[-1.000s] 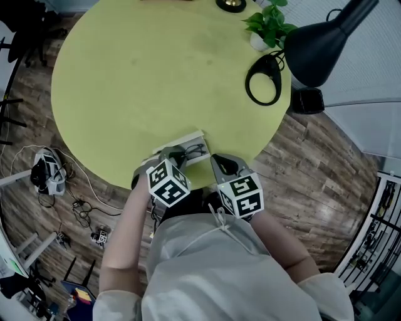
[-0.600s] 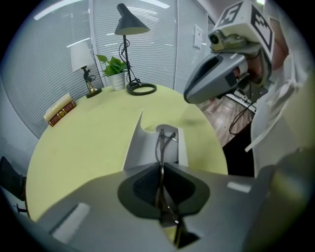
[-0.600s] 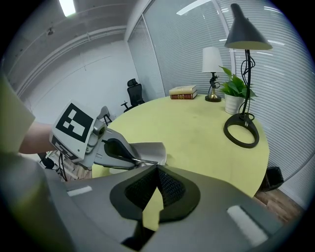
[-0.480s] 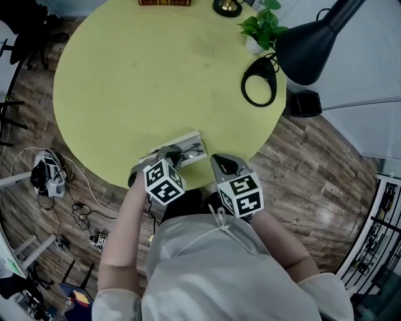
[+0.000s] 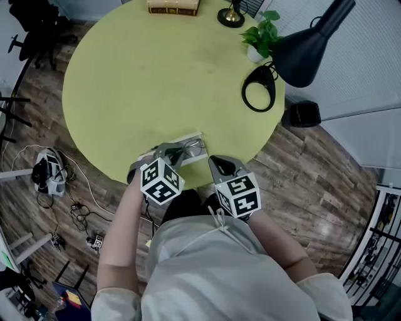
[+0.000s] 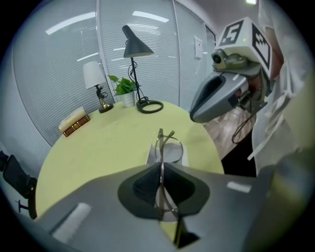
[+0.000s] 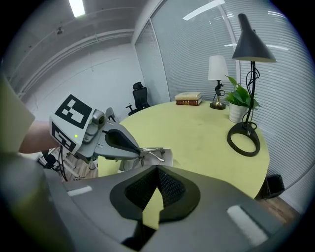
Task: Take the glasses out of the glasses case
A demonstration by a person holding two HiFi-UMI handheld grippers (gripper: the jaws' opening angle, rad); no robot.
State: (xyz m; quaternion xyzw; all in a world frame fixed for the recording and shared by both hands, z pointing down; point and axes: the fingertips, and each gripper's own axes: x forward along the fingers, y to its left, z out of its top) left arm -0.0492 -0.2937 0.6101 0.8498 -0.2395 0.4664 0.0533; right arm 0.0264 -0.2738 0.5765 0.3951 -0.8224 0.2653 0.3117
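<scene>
Thin metal-framed glasses (image 6: 169, 145) sit edge-on between the jaws of my left gripper (image 6: 161, 165), which is shut on them. They hover right over the open white glasses case (image 6: 151, 155), which lies at the near edge of the round yellow-green table (image 5: 144, 75). From the head view, the left gripper (image 5: 172, 150) reaches over the case (image 5: 188, 141). My right gripper (image 5: 216, 162) is just right of it, off the table's edge. In its own view the right gripper (image 7: 158, 168) is shut and holds nothing, and it faces the glasses (image 7: 150, 151).
At the table's far right are a black desk lamp (image 5: 301, 44) with a ring base (image 5: 260, 88) and a potted plant (image 5: 260, 37). A book (image 5: 173, 7) and a small lamp's base (image 5: 232, 15) are at the far edge. Cables (image 5: 47, 172) lie on the wooden floor at left.
The head view has tilted up, showing more of the table's far edge. Both grippers stay roughly in place, and the left one still holds the glasses over the case.
</scene>
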